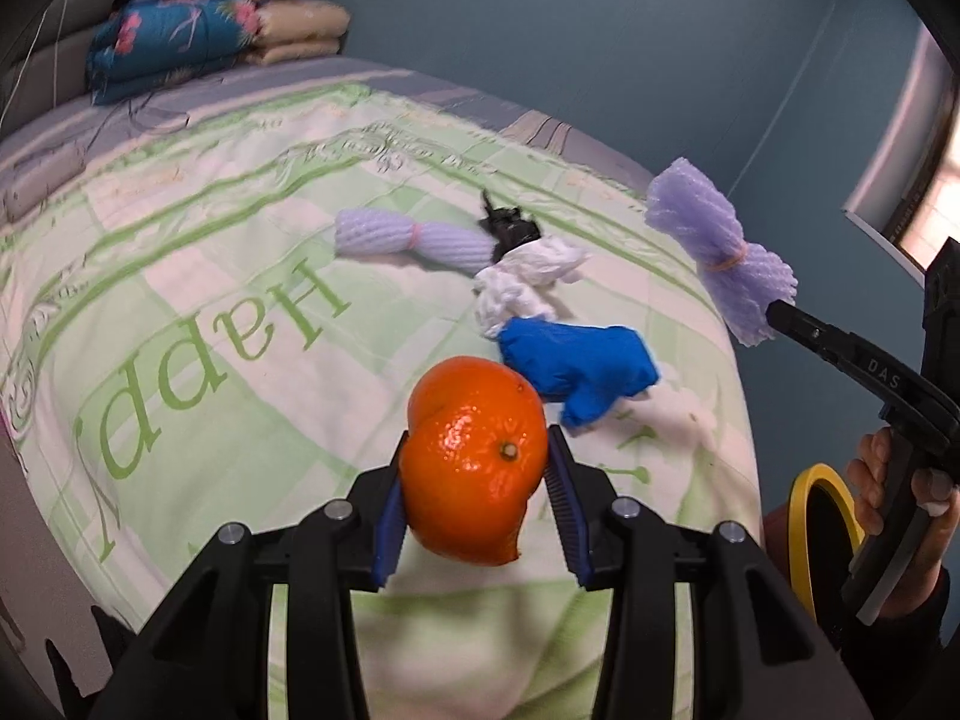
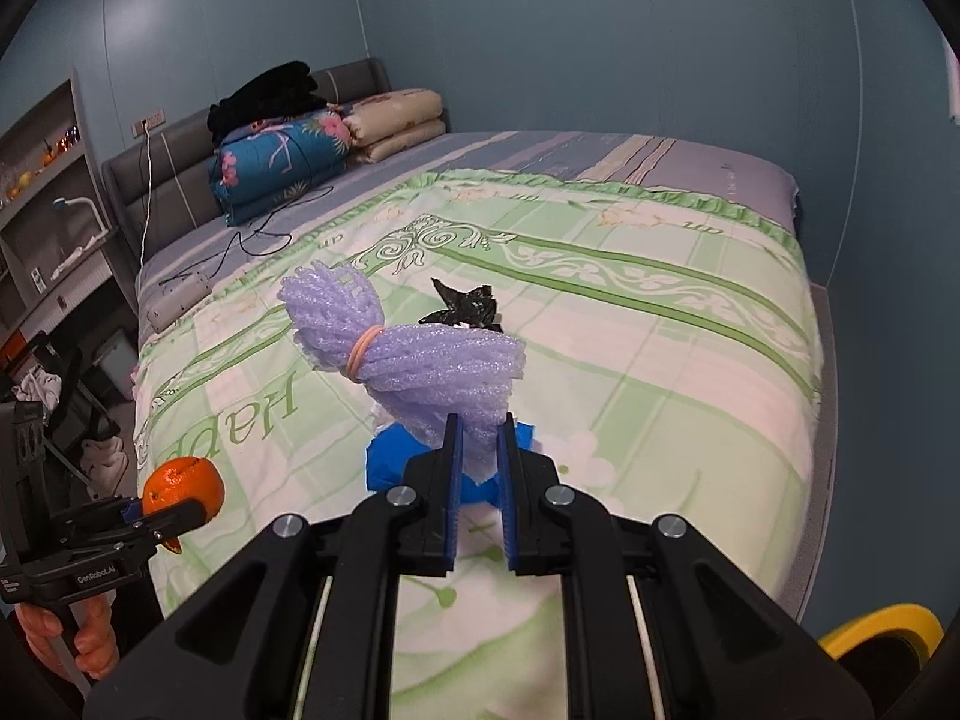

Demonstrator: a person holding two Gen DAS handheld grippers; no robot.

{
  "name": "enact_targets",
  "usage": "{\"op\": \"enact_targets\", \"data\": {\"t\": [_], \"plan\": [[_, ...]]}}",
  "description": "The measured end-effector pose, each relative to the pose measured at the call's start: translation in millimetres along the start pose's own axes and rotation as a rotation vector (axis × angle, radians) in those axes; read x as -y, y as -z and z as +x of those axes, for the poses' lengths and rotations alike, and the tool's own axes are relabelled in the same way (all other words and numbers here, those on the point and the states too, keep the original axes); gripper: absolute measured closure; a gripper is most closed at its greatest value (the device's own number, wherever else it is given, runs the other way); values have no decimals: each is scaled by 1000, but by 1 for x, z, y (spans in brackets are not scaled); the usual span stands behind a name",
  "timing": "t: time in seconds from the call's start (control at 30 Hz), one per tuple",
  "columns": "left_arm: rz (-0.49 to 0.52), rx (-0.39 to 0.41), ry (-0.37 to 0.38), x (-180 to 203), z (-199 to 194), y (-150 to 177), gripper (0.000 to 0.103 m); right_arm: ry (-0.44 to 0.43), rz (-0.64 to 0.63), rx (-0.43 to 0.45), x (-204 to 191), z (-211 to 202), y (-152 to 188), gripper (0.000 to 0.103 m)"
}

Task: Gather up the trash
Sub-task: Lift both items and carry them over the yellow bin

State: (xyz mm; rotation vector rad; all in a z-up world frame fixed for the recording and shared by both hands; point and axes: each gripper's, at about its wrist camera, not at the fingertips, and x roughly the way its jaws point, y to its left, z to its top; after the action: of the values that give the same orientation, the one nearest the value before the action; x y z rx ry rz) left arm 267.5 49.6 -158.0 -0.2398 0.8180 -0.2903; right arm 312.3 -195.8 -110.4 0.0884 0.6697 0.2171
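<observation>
My left gripper (image 1: 474, 450) is shut on an orange peel (image 1: 474, 462) and holds it above the bed; it also shows in the right wrist view (image 2: 183, 489). My right gripper (image 2: 480, 426) is shut on a purple foam net bundle (image 2: 408, 348) tied with a rubber band, lifted off the bed; the same bundle shows in the left wrist view (image 1: 720, 246). On the bedspread lie a second purple foam bundle (image 1: 408, 237), a black wrapper (image 1: 510, 225), a crumpled white tissue (image 1: 528, 282) and a blue glove (image 1: 576, 366).
A yellow-rimmed bin (image 1: 822, 534) stands by the bed's near corner, also in the right wrist view (image 2: 882, 630). Folded quilts (image 2: 282, 162) and a cable (image 2: 252, 234) lie at the headboard. Shelves (image 2: 48, 180) stand to the left. A blue wall runs behind.
</observation>
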Motion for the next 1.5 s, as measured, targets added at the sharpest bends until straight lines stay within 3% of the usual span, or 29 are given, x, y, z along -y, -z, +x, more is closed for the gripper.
{"op": "enact_targets", "data": {"t": [0.73, 1.5], "plan": [[195, 57, 185, 130, -62, 19, 64, 97, 104, 123, 69, -131, 46, 93], [398, 6, 376, 251, -56, 51, 64, 299, 275, 190, 146, -218, 100, 93]]}}
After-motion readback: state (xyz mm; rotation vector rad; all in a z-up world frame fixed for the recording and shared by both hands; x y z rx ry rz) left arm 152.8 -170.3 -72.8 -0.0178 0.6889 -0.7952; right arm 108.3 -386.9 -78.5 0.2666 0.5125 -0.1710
